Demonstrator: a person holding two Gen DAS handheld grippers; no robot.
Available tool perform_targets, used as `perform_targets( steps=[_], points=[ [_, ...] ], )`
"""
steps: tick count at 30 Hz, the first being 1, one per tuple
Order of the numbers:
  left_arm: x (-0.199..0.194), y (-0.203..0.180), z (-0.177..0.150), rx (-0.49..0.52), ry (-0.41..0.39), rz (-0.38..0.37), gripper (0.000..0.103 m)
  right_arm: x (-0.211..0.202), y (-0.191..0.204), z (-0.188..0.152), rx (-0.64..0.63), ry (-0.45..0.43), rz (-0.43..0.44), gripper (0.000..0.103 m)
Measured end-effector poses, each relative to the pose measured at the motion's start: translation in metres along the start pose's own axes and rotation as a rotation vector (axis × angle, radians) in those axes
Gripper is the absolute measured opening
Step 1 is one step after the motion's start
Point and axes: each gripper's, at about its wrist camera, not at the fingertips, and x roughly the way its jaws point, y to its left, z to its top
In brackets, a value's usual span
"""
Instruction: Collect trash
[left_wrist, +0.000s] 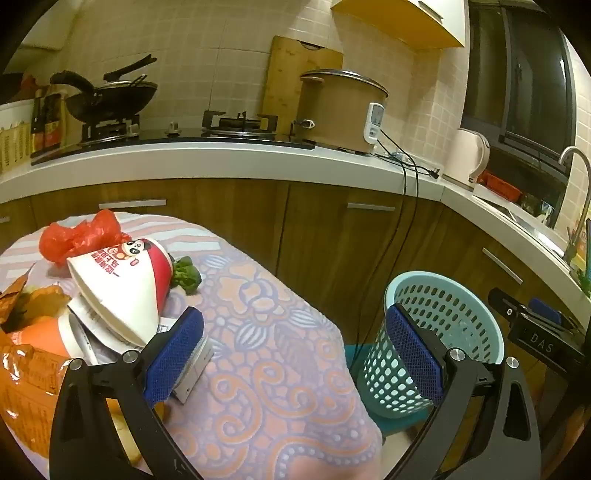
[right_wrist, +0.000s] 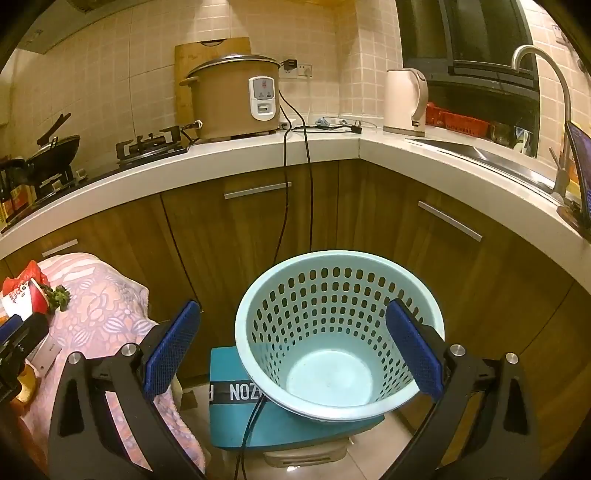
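The left gripper (left_wrist: 295, 343) hangs with its jaws spread wide and nothing between them, tilted down over the cloth (left_wrist: 266, 350) that covers a low table. The trash is heaped at about nine to ten o'clock in its view: a tipped paper cup (left_wrist: 125, 284) lying on its side across some papers (left_wrist: 88, 332), a red bag (left_wrist: 77, 238) behind it, an orange wrapper (left_wrist: 26, 384) at the left edge and a green scrap (left_wrist: 186, 275) just beside the cup's base. The near left pad sits close to a small flat card (left_wrist: 194, 373) at the heap's edge; whether it touches I cannot tell. The right gripper (right_wrist: 293, 347) is likewise wide open and empty, aimed down at the bin (right_wrist: 332, 332), which fills the middle of its view, leaning toward the camera on a teal box (right_wrist: 258, 417), mouth open and inside bare. That lean probably makes dropping things in easier. The bin stands at about three o'clock of the table, just off the cloth's hanging edge, with only a narrow gap between. Cabinets (right_wrist: 240, 229) close off the far side at twelve o'clock, and two cords (right_wrist: 295, 184) hang down them behind the bin. Open room seems to lie above the table and the bin's mouth, so a lift-and-carry path from heap to bin looks clear. No trash is collected yet.
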Motion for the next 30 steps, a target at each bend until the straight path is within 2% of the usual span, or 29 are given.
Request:
perform_targets(
  steps=[21,30],
  points=[
    [-0.001,0.005,0.001,-0.017,-0.004,-0.007,0.095,0.006,0.002,-0.002,-0.006,0.012,0.003,0.096],
    [-0.012,0.007,0.006,-0.045,-0.039,-0.012,0.095,-0.01,0.007,0.002,-0.013,-0.027,0.023,0.096]
  ],
)
